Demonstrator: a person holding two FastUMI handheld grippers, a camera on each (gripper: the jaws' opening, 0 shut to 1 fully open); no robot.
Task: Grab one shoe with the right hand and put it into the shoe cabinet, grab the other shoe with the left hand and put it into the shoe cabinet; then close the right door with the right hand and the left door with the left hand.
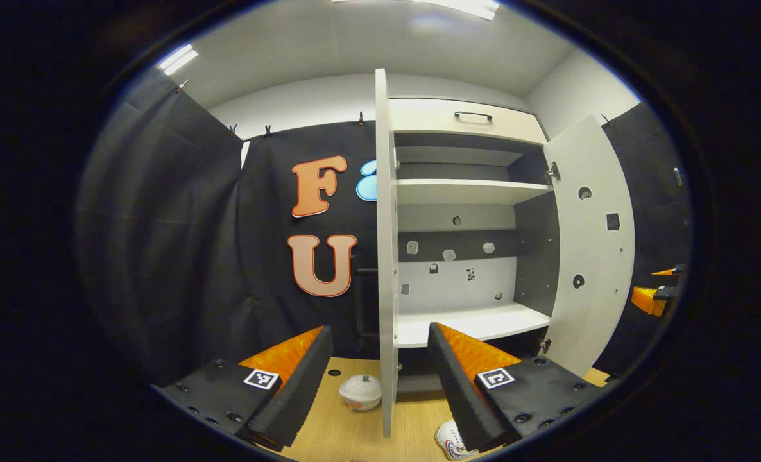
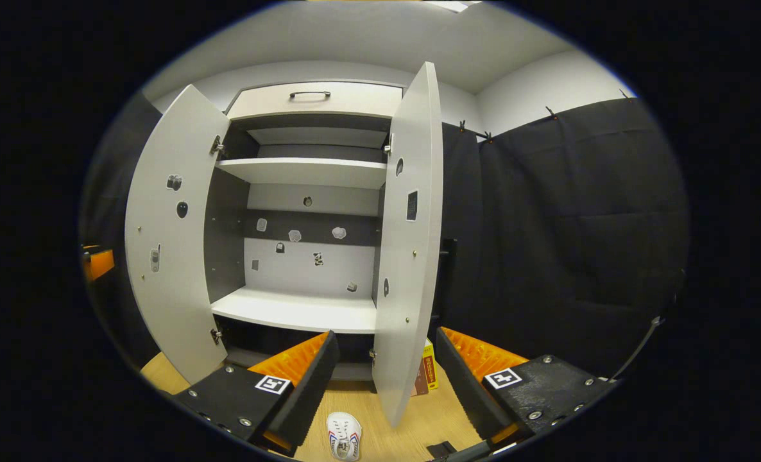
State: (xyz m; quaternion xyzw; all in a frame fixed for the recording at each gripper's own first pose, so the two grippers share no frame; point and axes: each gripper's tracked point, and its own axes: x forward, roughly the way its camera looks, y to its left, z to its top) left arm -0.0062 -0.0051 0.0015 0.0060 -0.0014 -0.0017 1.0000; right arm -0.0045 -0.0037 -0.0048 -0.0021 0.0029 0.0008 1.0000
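Observation:
The shoe cabinet (image 1: 470,192) stands with both doors swung out and its shelves bare. In the left gripper view its left door (image 1: 385,256) is seen edge-on and its right door (image 1: 589,244) hangs wide. A white shoe (image 1: 451,441) with red and blue stripes lies on the wooden floor beside my right finger. My left gripper (image 1: 380,333) is open and holds nothing. In the right gripper view a white shoe (image 2: 344,435) lies on the floor between the fingers, below them. My right gripper (image 2: 385,339) is open and bare, facing the right door (image 2: 412,244). The lower shelf (image 2: 297,311) is bare.
A white lidded bowl (image 1: 360,391) sits on the floor left of the left door. A yellow and red box (image 2: 427,375) stands behind the right door. Black cloth walls close in both sides. The other gripper (image 1: 656,295) shows at the far right, and the other gripper (image 2: 95,260) at the far left.

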